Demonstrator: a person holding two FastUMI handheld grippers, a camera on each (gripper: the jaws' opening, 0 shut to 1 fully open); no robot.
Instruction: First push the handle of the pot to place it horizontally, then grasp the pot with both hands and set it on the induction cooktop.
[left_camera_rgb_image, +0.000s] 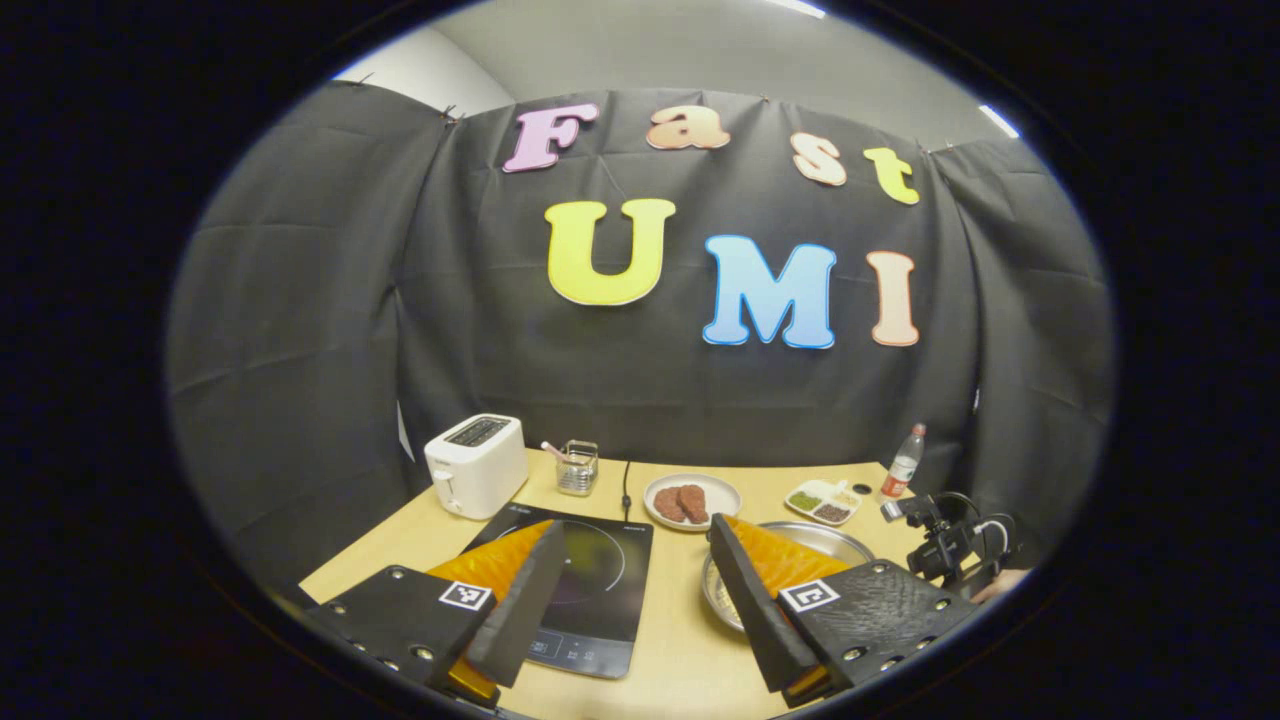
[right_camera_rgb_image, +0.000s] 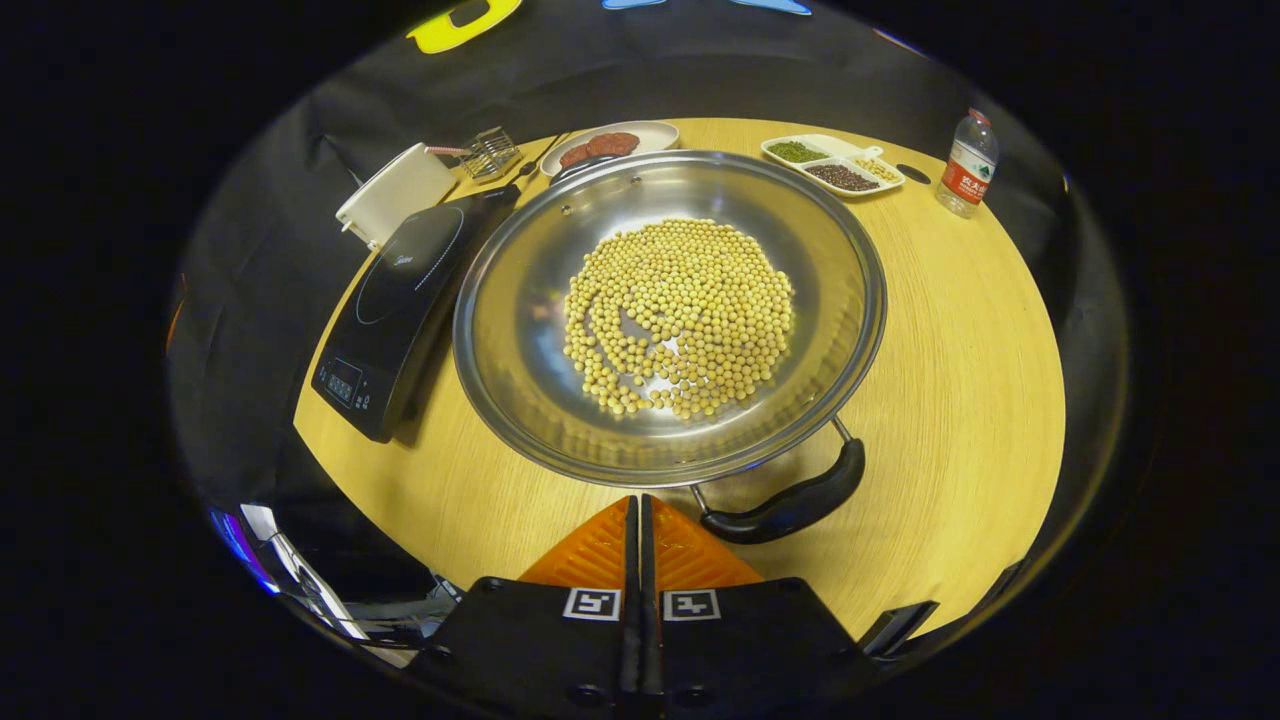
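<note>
Right gripper fingers pressed together, holding nothing; pot handle just ahead-right of the tips, slanted. Left gripper fingers wide, farther off.

At the bottom centre of the right gripper view, the right gripper has its fingers pressed together, empty. Just above sits the pot of soybeans, its handle at lower right. The induction cooktop lies at left.
</note>
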